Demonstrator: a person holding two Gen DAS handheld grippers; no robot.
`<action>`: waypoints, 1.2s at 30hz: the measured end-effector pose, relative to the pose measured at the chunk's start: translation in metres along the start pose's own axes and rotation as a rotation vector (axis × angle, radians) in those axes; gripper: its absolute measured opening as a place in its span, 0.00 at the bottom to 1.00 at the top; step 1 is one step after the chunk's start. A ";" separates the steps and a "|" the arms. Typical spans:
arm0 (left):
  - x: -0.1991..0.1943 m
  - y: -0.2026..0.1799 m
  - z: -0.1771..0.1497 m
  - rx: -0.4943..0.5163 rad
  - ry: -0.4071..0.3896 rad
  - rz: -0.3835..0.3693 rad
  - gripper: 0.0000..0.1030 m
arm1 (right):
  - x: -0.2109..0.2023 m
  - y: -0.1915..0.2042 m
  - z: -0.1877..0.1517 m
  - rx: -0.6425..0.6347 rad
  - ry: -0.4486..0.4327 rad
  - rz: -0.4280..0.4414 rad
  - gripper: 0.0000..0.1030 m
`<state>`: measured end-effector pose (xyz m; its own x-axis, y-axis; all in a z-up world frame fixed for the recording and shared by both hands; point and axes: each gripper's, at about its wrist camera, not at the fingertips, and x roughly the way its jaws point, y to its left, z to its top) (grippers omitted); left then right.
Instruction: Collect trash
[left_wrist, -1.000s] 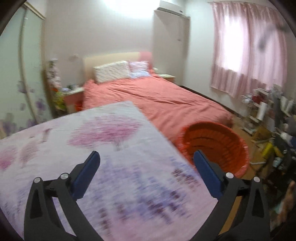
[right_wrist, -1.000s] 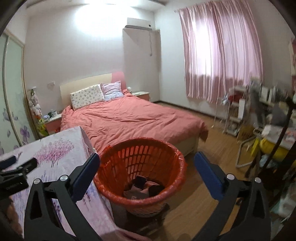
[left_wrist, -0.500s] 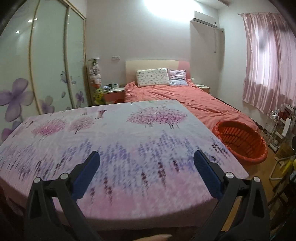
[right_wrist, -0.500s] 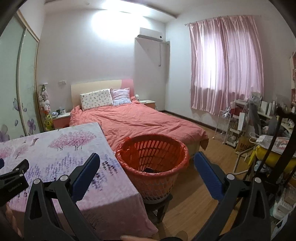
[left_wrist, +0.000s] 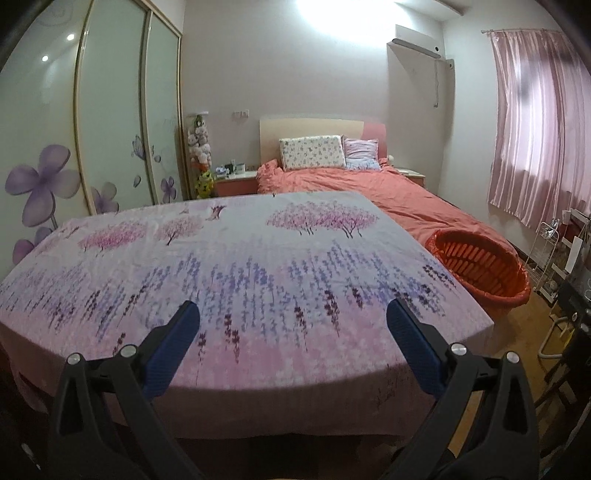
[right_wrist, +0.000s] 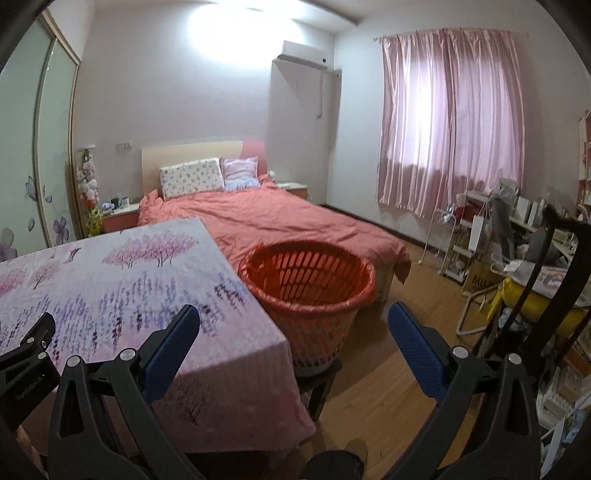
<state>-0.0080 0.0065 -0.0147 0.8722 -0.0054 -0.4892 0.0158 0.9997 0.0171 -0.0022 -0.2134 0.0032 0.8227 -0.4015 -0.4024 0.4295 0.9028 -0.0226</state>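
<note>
Above floral-cloth bench (left_wrist: 258, 266), we hold left gripper (left_wrist: 291, 321) and right gripper (right_wrist: 293, 319) spread wide, empty. Orange basket (right_wrist: 314, 295) touches bench's right edge; no trash visible on cloth. Risk: careless swing knocks basket off stool (right_wrist: 317, 373).

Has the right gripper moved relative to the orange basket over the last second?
Yes. The right gripper has pulled back and up from the orange basket: the basket now sits smaller and farther off beside the floral table, its contents out of sight.

The right hand-held gripper (right_wrist: 293, 325) gapes wide before an orange basket (right_wrist: 308, 295).
</note>
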 end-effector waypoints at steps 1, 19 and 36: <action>0.000 0.000 -0.001 -0.004 0.008 -0.004 0.96 | 0.002 0.000 0.000 0.001 0.019 0.001 0.98; 0.003 -0.003 -0.010 -0.027 0.089 -0.028 0.96 | 0.000 0.000 -0.010 0.026 0.096 -0.029 0.98; -0.005 -0.008 -0.007 -0.021 0.065 -0.043 0.96 | 0.000 -0.001 -0.007 0.033 0.098 -0.021 0.98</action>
<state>-0.0155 -0.0015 -0.0182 0.8375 -0.0479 -0.5443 0.0420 0.9988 -0.0234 -0.0051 -0.2129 -0.0036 0.7738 -0.4016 -0.4899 0.4596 0.8881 -0.0019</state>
